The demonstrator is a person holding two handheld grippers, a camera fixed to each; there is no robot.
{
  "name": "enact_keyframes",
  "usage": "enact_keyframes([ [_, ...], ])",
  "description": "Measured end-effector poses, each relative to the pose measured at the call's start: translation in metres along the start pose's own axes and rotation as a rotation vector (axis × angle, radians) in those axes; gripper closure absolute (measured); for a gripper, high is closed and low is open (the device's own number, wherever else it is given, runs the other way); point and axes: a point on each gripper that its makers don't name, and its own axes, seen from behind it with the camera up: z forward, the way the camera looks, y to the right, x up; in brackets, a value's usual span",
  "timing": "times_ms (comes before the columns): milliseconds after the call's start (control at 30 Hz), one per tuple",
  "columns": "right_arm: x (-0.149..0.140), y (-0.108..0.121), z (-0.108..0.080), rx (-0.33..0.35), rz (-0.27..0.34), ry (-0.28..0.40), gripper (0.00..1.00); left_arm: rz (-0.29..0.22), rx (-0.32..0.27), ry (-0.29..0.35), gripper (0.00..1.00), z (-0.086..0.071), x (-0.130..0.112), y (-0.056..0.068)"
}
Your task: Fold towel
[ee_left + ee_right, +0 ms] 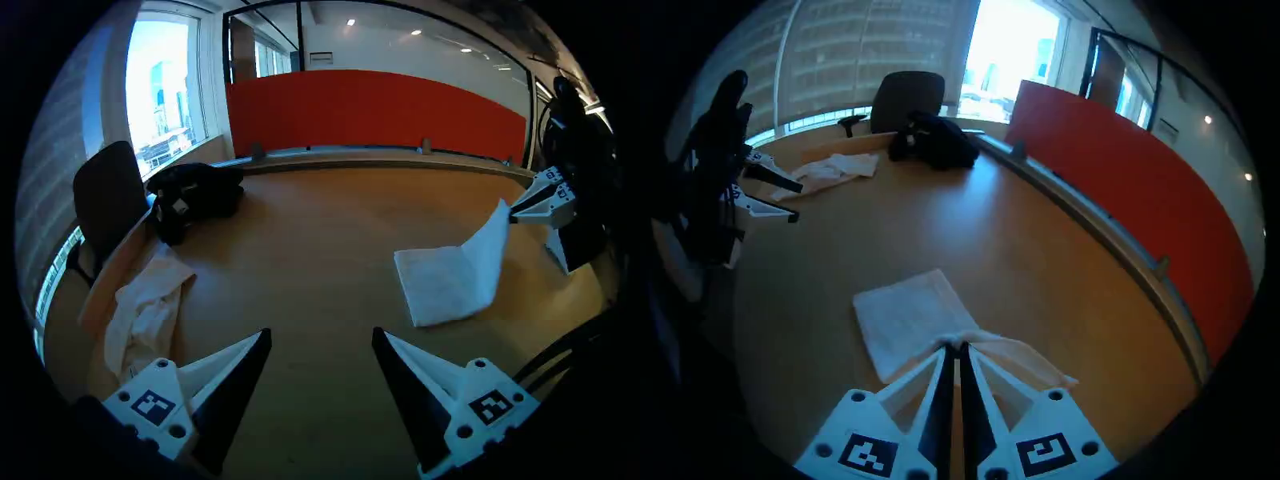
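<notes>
My right gripper is closed on a lifted edge of the towel, which lies mid-table; my left gripper hangs open above the table.

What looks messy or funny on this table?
A crumpled cloth lies bunched up near the edge of the table, beside a black bag, not spread flat like the towel. The towel itself has one edge raised off the table, pinched in the right gripper, which fits folding. Nothing looks spilled or broken.
</notes>
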Motion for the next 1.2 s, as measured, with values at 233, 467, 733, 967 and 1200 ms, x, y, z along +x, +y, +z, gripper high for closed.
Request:
enact_keyframes([
  [233, 0.013, -0.012, 0.013, 0.039, -0.023, 0.001, 0.95, -0.014, 0.005, 0.004, 0.07, -0.002, -0.001, -0.004],
  [467, 0.021, -0.022, 0.026, 0.078, -0.036, -0.005, 0.95, -0.027, 0.001, 0.008, 0.07, -0.003, -0.002, -0.004],
  [733, 0.024, -0.045, 0.050, 0.142, -0.055, -0.028, 0.95, -0.027, 0.006, 0.010, 0.07, -0.006, -0.004, -0.006],
  [967, 0.016, -0.074, 0.079, 0.210, -0.071, -0.073, 0.95, -0.035, 0.017, 0.011, 0.07, -0.011, -0.006, -0.010],
  [1200, -0.003, -0.093, 0.106, 0.255, -0.053, -0.137, 0.95, -0.047, 0.026, 0.010, 0.07, -0.015, -0.009, -0.013],
])
